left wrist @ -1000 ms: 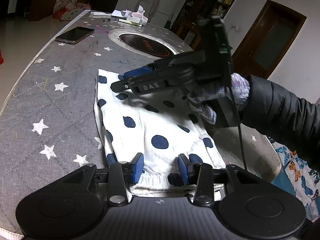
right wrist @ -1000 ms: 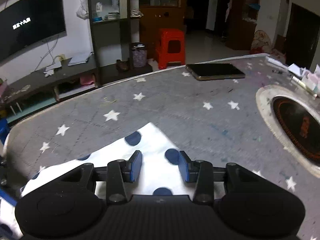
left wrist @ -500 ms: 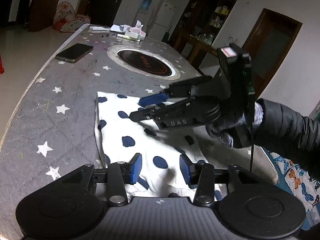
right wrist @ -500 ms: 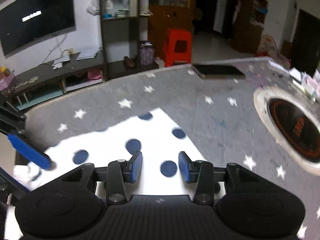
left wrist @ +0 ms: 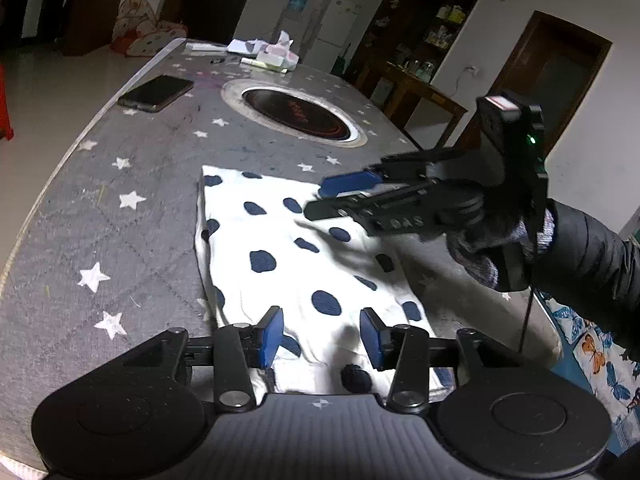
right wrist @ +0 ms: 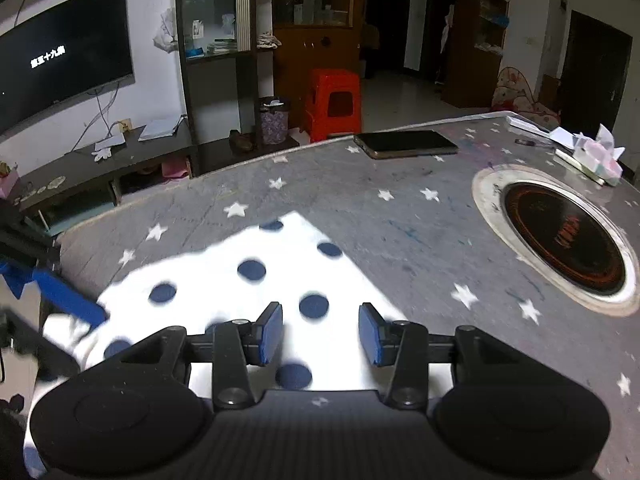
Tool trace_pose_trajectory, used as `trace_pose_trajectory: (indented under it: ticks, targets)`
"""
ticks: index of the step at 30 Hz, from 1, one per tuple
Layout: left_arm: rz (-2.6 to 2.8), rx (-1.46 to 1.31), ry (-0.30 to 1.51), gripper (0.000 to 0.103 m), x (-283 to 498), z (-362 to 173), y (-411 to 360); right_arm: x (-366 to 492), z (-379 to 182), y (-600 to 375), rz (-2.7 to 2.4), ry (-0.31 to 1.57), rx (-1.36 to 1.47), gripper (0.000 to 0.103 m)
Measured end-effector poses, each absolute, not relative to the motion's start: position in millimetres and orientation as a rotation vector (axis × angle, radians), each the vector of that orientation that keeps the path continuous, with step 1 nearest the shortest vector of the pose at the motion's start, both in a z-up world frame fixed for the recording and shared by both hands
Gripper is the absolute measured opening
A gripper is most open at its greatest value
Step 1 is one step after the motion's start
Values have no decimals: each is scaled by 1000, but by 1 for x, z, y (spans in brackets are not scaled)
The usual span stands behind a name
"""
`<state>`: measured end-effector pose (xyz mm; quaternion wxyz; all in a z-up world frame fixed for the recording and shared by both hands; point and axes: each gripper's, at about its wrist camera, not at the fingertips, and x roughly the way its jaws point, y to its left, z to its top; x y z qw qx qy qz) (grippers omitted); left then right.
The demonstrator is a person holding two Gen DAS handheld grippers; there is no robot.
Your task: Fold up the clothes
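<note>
Nearest the left wrist camera, the left gripper (left wrist: 321,338) hangs over the near hem of the white garment with navy polka dots (left wrist: 296,252), its blue pads spread wide with nothing between them. The garment lies flat and folded on the grey star-patterned table cover (left wrist: 120,216), its long edge running away from the camera. Just beyond, the right gripper (left wrist: 320,200), held in a knit-gloved hand (left wrist: 492,248), hovers over the far half of the cloth; its own camera shows its jaws (right wrist: 320,332) likewise wide apart and empty above the dotted fabric (right wrist: 248,280). Farther along the table sits a round inset burner with a pale rim (left wrist: 296,114), and to its left, near the table edge, a dark smartphone (left wrist: 156,92). At the far end lie tissues and papers (left wrist: 272,54).
</note>
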<state>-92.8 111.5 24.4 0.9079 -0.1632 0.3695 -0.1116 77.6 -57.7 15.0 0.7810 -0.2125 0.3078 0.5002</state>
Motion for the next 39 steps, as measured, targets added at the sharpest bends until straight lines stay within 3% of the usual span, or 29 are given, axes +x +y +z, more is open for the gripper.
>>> trace_pose_trajectory:
  ticks: [7,39]
  targets:
    - [-212,-323,781,46,-100,19,106,78,-8,-82,1023,712,-467,46]
    - [-221,-219,759,50,-116,33,80,9,7,-107,1096,635,-478,47]
